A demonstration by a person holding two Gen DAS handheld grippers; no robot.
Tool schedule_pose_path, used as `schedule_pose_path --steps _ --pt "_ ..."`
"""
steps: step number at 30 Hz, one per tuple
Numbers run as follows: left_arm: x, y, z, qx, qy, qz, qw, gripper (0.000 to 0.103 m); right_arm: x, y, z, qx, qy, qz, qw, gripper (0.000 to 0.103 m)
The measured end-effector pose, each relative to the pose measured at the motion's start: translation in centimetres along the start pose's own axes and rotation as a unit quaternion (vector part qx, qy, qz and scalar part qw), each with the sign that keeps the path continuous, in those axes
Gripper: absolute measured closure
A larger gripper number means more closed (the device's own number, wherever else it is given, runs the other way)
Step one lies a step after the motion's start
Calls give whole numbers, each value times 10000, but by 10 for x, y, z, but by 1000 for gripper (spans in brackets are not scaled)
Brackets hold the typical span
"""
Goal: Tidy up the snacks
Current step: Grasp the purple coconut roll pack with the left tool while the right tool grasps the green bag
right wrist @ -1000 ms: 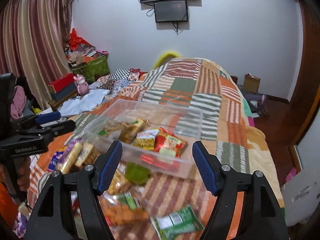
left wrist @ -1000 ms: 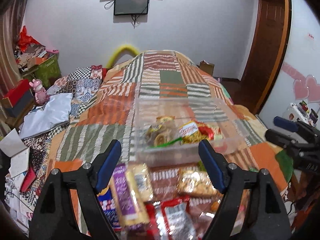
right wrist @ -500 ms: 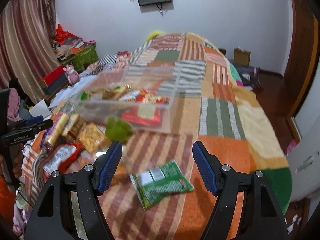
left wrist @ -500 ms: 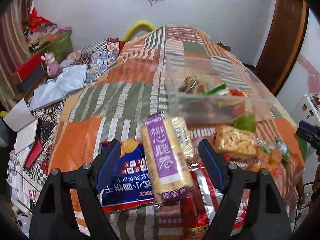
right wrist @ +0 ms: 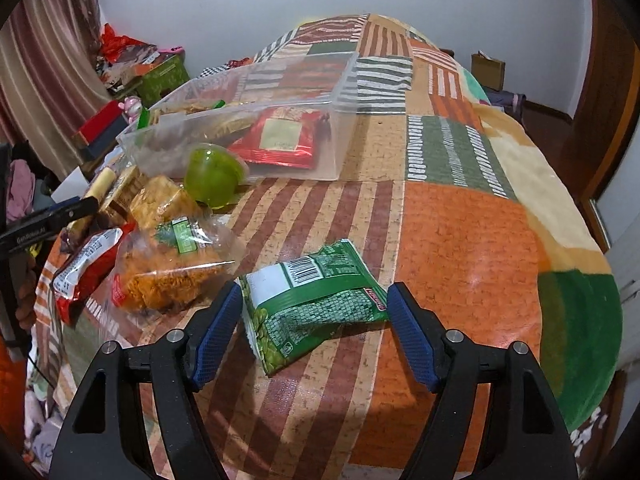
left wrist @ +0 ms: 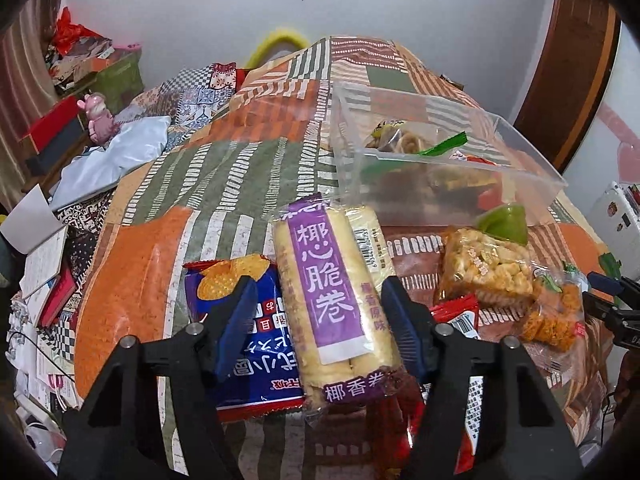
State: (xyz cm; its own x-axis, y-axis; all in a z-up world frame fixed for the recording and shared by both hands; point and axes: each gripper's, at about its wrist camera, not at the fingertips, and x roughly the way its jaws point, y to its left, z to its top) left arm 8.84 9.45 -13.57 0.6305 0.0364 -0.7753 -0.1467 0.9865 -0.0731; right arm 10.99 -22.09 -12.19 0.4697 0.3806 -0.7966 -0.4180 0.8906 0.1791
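My left gripper [left wrist: 319, 284] hangs low over the bed, its jaws closing around a purple-labelled roll pack [left wrist: 328, 280]. The pads do not press on it. A blue chip bag [left wrist: 256, 360] lies under the left finger. My right gripper [right wrist: 315, 288] stands open astride a green pea packet [right wrist: 312, 300] on the quilt. A clear plastic bin [left wrist: 520, 184] [right wrist: 288, 108] farther up the bed holds several snacks. Between bin and grippers lie a green jelly cup [right wrist: 214, 176], an orange snack bag [right wrist: 172, 276] and a red packet [right wrist: 84, 272].
The patchwork quilt [right wrist: 460, 240] drops off at the bed's right and near edges. Books and papers [left wrist: 40, 272], boxes and a pink toy [left wrist: 96, 116] crowd the floor at the left. A wooden door [left wrist: 568, 80] stands at the right.
Both grippers have sunk toward the bed and tipped downward. The left jaws have narrowed around the purple roll pack. The right gripper has come down over the green packet.
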Motion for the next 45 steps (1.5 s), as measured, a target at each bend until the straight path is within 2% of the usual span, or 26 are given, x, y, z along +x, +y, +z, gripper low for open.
schedule_pose_path --steps 4,7,8,18,19,20,21,22,25,27,29,30,31,34,36,40,41,45 --pt "-2 0 0 -11 -25 -103 9999 49 1 -1 0 5 -14 61 10000 31" --pt "-5 -4 -1 67 -83 -109 9999 54 1 -3 1 59 -57 125 9999 36" --pt "-7 -5 -1 101 -98 -115 9998 55 1 -3 1 65 -74 115 9999 44" --pt "-16 -15 2 169 -221 -162 9995 57 -4 -8 3 126 -168 7 9998 50" --pt "-19 -16 3 180 -257 -165 9994 57 -5 -9 4 148 -180 -1 9997 54" --pt "-21 -17 3 186 -287 -173 9993 58 -6 -10 5 163 -192 12 9997 71" --pt "-23 -17 5 188 -324 -186 9991 58 -7 -12 7 181 -197 99 9996 77" --pt "-26 -18 6 191 -366 -207 9989 58 -8 -13 9 205 -181 148 9995 77" --pt "-32 -21 9 187 -449 -244 9985 58 -9 -12 13 160 -191 46 9997 77" --pt "-34 -22 11 188 -481 -288 9982 58 -7 -12 13 126 -115 14 9999 70" --pt "-35 -24 11 197 -484 -320 9981 58 -5 -14 12 176 -39 18 9998 27" --pt "-36 -25 11 207 -480 -337 9981 58 -3 -14 10 187 -22 36 9998 21" --pt "-35 -26 11 217 -473 -356 9980 58 -1 -15 8 178 -17 51 9998 18" --pt "-33 -29 10 229 -446 -389 9980 58 14 -15 3 76 274 127 9995 18" --pt "-34 -30 10 221 -452 -412 9979 58 18 -14 -1 15 239 114 9996 18" --pt "-37 -31 13 191 -513 -440 9975 58 15 -17 0 57 153 28 9999 34" --pt "-39 -31 14 176 -546 -449 9973 58 14 -19 0 79 151 31 9998 41" --pt "-47 -30 19 140 -669 -474 9965 58 9 -23 2 114 105 -8 9999 46"
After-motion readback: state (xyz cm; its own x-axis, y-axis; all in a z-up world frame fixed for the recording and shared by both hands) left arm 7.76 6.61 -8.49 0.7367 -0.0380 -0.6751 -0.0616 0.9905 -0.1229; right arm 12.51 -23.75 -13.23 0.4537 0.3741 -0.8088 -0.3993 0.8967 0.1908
